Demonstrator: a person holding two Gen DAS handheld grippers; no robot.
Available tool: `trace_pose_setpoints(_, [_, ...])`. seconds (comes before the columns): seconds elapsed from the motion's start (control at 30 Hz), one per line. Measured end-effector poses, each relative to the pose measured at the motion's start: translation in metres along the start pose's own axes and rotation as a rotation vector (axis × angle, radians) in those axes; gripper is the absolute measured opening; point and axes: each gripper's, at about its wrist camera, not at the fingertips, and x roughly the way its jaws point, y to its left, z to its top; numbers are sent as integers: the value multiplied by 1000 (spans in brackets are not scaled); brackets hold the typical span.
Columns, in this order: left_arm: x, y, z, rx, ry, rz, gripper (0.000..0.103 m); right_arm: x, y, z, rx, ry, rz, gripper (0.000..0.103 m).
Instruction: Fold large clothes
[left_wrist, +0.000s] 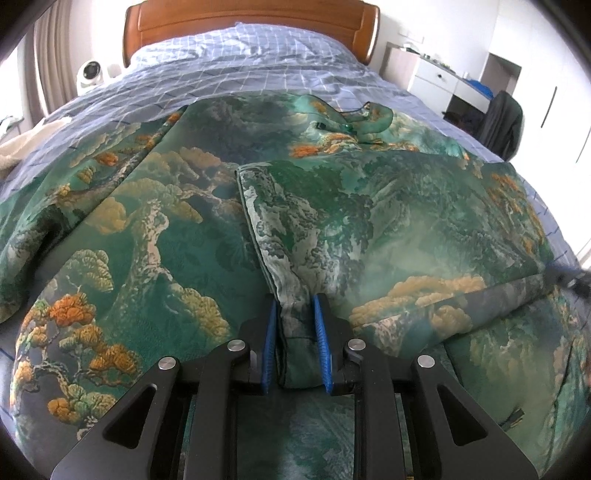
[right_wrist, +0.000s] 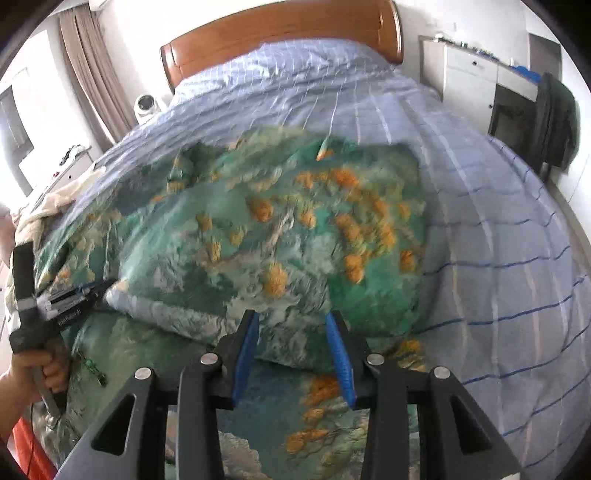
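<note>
A large green garment printed with pines and mountains lies spread over the bed. My left gripper is shut on a bunched hem of a folded-over flap. That flap's edge runs right to my right gripper, which is blurred at the frame's side. In the right wrist view the garment is blurred, and my right gripper is shut on the flap's near edge, with cloth filling the gap between its blue pads. The left gripper pinches the same edge at the far left, held by a person's hand.
The bed has a blue checked sheet and a wooden headboard. A white fan stands at the left. A white cabinet and a chair with dark clothing stand at the right. A cream blanket lies at the bed's left edge.
</note>
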Motion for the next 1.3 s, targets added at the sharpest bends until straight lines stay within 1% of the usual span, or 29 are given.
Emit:
trace_pose_setpoints(0.07, [0,-1,1,5,3,6,20,24,-5,-6,25,57,4,39])
trace_pose_setpoints(0.1, [-1,-2,1,7,4,10,20,34,-7,-9,42,60,11,39])
trace_pose_setpoints(0.17, [-3,-2,2,10,6,16,21,39,-6,-7,59,47,0,39])
trace_pose_setpoints(0.2, [-4,-2,2,9,6,17,23,39,-4,-6,62,49,-11,39])
trace_pose_setpoints(0.27, [-14,1,3,3,16,15,32,32,2,-6,51,41,-49,39])
trace_pose_setpoints(0.3, [-19,4,2,-1,23,14,49,28,5,-7,43,37,-70,39])
trace_pose_setpoints(0.33, [-28,9,1,-4,35,14,73,20,11,-10,30,32,-95,45])
trace_pose_setpoints(0.37, [-39,15,-2,-4,47,21,82,14,17,-15,18,28,-111,50])
trace_pose_setpoints(0.4, [-48,22,-5,0,46,32,87,7,21,-21,7,26,-115,60])
trace_pose_setpoints(0.43, [-60,31,-10,12,43,41,87,-2,26,-27,0,19,-106,62])
trace_pose_setpoints(0.5, [-81,50,-19,43,45,58,87,-20,33,-41,-8,-2,-80,62])
trace_pose_setpoints(0.53, [-94,68,-25,55,44,88,87,-27,35,-46,-11,-10,-77,62])
trace_pose_setpoints(0.6, [-112,100,-31,41,49,136,88,-41,48,-60,-19,-34,-74,62])
trace_pose_setpoints(0.63, [-121,123,-33,9,54,158,90,-50,49,-67,-18,-43,-69,62])
trace_pose_setpoints(0.7, [-135,168,-39,-89,61,180,91,-63,57,-80,-12,-62,-58,62])
trace_pose_setpoints(0.8, [-155,250,-52,-315,41,205,91,-76,73,-91,-16,-82,-52,62])
trace_pose_setpoints(0.9, [-169,317,-71,-571,-22,208,92,-83,89,-95,-22,-94,-33,62])
trace_pose_setpoints(0.93, [-171,338,-78,-665,-50,207,94,-82,92,-94,-24,-92,-27,62])
trace_pose_setpoints(0.97, [-170,357,-84,-758,-70,206,96,-81,98,-94,-30,-89,-21,62])
trace_pose_setpoints(1.0, [-166,369,-88,-821,-79,195,98,-81,103,-95,-38,-85,-16,62])
trace_pose_setpoints(1.03, [-157,384,-93,-898,-81,166,98,-80,109,-95,-53,-81,-9,62])
trace_pose_setpoints(1.1, [-141,400,-99,-997,-82,147,98,-81,121,-96,-74,-82,6,62])
trace_pose_setpoints(1.13, [-137,403,-99,-1028,-98,154,98,-82,127,-97,-84,-83,20,62])
trace_pose_setpoints(1.17, [-136,403,-97,-1042,-126,181,96,-83,133,-98,-91,-83,27,62])
trace_pose_setpoints(1.2, [-137,401,-95,-1044,-145,207,71,-85,138,-99,-100,-86,37,62])
trace_pose_setpoints(1.23, [-138,396,-91,-1040,-151,239,26,-86,142,-100,-108,-88,44,62])
trace_pose_setpoints(1.27, [-138,392,-88,-1039,-150,234,11,-89,146,-103,-121,-93,51,62])
trace_pose_setpoints(1.3, [-139,387,-86,-1038,-155,236,10,-91,149,-106,-130,-99,52,62])
